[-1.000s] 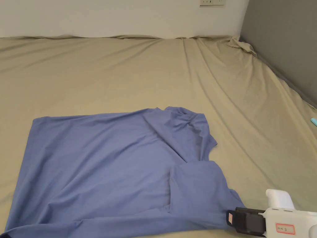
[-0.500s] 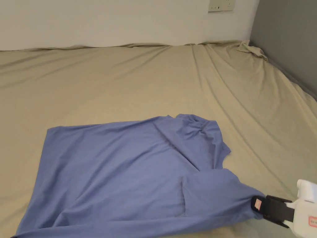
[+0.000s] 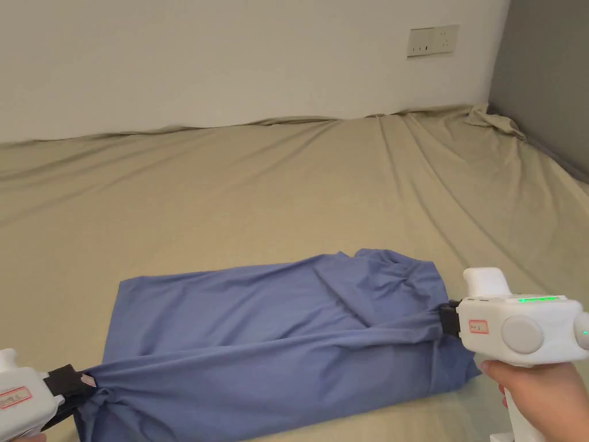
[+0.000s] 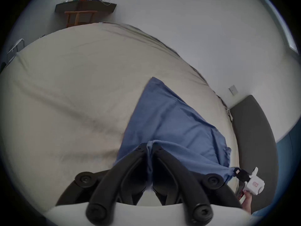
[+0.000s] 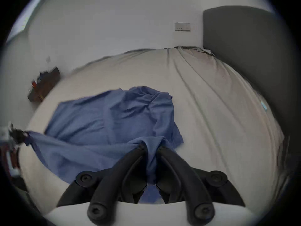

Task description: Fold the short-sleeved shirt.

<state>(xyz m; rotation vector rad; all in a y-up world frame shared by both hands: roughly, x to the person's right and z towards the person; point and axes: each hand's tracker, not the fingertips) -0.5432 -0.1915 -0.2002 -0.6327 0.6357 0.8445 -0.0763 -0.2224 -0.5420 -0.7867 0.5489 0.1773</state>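
One blue short-sleeved shirt (image 3: 270,339) lies on one bed (image 3: 259,190) covered in a beige sheet, and two pairs of tongs hold it, one in each hand. The shirt sits toward the near side of the bed, its far part spread flat and its near edge gathered into a raised band stretched between the two tools. The left tongs (image 3: 75,384) are at the near left corner of the head view, both jaws pressed together on a bunched bit of the shirt's left end; in the left gripper view (image 4: 149,148) the cloth runs down between the two black jaws. The right tongs (image 3: 446,318) are at the near right, held by a hand (image 3: 546,394), and are likewise clamped on the shirt's right end; in the right gripper view (image 5: 150,145) a fold of blue cloth is pinched between the jaws. One wall socket plate (image 3: 433,39) sits on the white wall beyond the bed, and one dark grey headboard (image 3: 540,80) stands along the right.
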